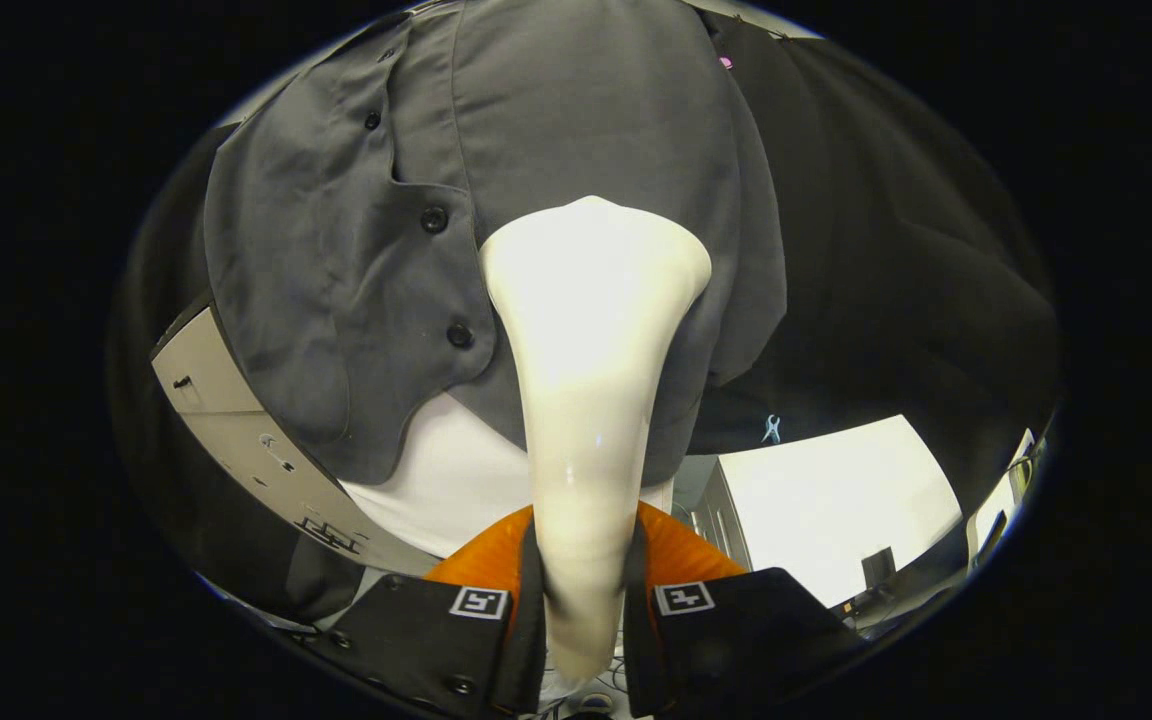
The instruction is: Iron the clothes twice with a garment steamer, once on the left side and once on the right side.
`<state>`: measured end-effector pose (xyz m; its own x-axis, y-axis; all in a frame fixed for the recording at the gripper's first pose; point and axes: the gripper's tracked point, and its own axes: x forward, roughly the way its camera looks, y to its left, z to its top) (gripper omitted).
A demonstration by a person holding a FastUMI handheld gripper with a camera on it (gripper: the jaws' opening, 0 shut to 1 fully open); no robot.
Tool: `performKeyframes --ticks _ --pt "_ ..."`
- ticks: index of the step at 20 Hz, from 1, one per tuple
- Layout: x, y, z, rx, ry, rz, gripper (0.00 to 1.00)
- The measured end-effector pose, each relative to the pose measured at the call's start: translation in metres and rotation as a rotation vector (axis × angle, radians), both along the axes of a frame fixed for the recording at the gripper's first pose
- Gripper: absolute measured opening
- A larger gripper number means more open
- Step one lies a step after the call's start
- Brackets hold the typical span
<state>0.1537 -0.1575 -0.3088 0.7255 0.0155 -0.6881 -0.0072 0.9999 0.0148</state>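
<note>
Garment steamer (591, 330) clamped between tongs (581, 600), head seemingly against grey shirt (576, 130)

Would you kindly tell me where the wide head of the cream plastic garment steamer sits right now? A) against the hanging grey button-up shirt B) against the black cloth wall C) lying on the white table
A: the cream plastic garment steamer, clamped by the gripper, has its wide head against the grey button-up shirt.

Black cloth wall (896, 250) fills the far right. Below it, a bright white surface (836, 500) glows. On the left, a pale grey panel (236, 420) slants down.
</note>
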Motion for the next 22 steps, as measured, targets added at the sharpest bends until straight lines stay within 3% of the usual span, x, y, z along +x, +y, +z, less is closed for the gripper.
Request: performKeyframes --ticks 11,16,22 --pt "-0.035 -0.002 0.015 0.026 -0.016 -0.043 0.39" --pt "-0.045 0.003 0.060 0.023 -0.105 -0.056 0.40" --pt "-0.060 0.031 0.130 0.027 -0.226 -0.016 0.39"
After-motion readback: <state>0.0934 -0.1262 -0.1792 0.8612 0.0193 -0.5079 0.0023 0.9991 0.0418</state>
